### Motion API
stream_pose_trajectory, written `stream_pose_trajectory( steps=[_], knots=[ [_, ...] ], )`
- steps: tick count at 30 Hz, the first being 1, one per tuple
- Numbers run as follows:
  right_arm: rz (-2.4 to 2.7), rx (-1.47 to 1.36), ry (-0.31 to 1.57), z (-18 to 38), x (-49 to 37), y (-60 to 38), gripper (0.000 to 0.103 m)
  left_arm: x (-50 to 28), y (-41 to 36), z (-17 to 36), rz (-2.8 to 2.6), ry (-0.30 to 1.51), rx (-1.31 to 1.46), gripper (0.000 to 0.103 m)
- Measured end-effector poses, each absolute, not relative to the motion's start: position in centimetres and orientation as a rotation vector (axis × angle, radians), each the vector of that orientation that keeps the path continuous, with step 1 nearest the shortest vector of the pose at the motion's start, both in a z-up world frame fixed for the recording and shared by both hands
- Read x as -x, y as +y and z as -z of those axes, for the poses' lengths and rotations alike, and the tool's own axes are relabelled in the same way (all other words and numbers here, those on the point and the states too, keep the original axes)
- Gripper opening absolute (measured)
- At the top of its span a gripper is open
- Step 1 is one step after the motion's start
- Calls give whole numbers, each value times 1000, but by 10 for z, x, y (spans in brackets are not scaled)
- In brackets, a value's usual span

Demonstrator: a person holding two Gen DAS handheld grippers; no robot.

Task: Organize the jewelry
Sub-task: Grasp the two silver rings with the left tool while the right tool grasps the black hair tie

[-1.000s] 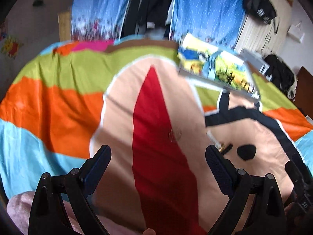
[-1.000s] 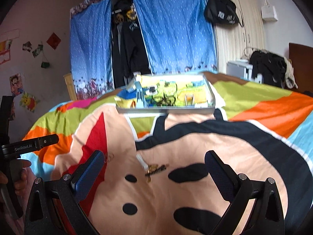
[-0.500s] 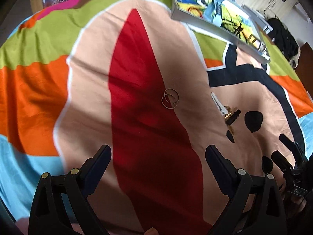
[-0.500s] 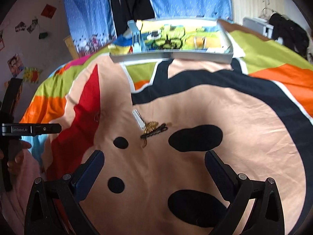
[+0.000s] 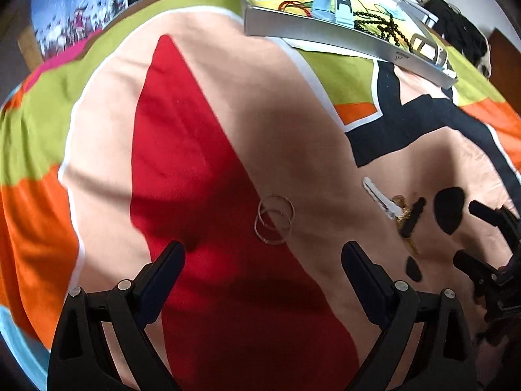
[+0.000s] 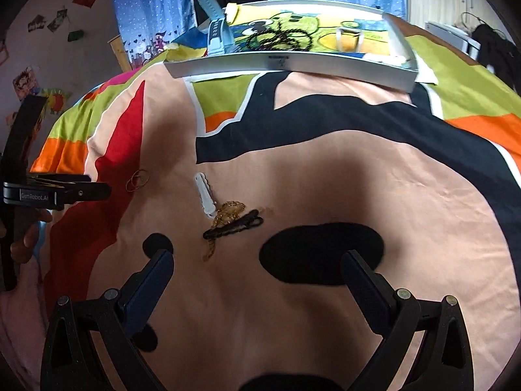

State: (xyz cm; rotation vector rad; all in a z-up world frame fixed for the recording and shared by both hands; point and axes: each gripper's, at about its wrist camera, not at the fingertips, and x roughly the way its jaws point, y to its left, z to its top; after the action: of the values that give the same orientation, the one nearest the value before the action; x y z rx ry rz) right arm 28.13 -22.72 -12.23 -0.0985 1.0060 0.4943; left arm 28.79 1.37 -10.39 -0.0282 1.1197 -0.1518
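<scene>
Two thin hoop earrings point(image 5: 274, 220) lie overlapped on the bedspread, just ahead of my open, empty left gripper point(image 5: 262, 260); they also show in the right wrist view point(image 6: 137, 180). A white hair clip point(image 6: 204, 195), a gold chain point(image 6: 228, 215) and a black hair clip point(image 6: 232, 225) lie together ahead of my open, empty right gripper point(image 6: 257, 268). The same white clip point(image 5: 379, 197) and black clip point(image 5: 412, 216) show at right in the left wrist view. A white tray point(image 6: 293, 63) at the far edge holds a blue watch strap point(image 6: 216, 32), black beads point(image 6: 280, 37) and other pieces.
The colourful cartoon bedspread point(image 6: 358, 179) covers the whole bed. Blue curtains point(image 6: 146, 9) and dark clothes hang behind the tray. The left gripper's body point(image 6: 55, 192) shows at the left of the right wrist view; the right gripper point(image 5: 491, 260) shows at the left wrist view's right edge.
Both grippers have tilted down and moved closer to the bedspread. The earrings now lie just ahead of the left fingers; the clips and chain sit nearer the right ones.
</scene>
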Motion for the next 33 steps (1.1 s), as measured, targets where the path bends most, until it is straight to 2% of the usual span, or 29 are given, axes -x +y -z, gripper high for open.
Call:
stream_pose_trajectory(
  steps=[4,9,14,18,21,30,33],
  knots=[
    [-530,142,1008,132,-287,-215,103,-294,19,112,169,1127,66,91],
    [-563,109,1025,141,-297,-211,103,-299,25,119,168,1153,82,67],
    [-577,98,1017,144,-304,-206,103,-303,21,123,197,1139,33,53],
    [-587,100,1015,148,-308,-201,101,-302,12,128,208,1149,-6,34],
    [-589,104,1022,152,-310,-198,98,-301,11,129,214,1147,-19,25],
    [-589,122,1036,160,-315,-193,89,-299,11,126,265,1143,-13,25],
    [-611,119,1035,160,-317,-192,78,-296,11,125,291,1142,-30,25]
  ],
)
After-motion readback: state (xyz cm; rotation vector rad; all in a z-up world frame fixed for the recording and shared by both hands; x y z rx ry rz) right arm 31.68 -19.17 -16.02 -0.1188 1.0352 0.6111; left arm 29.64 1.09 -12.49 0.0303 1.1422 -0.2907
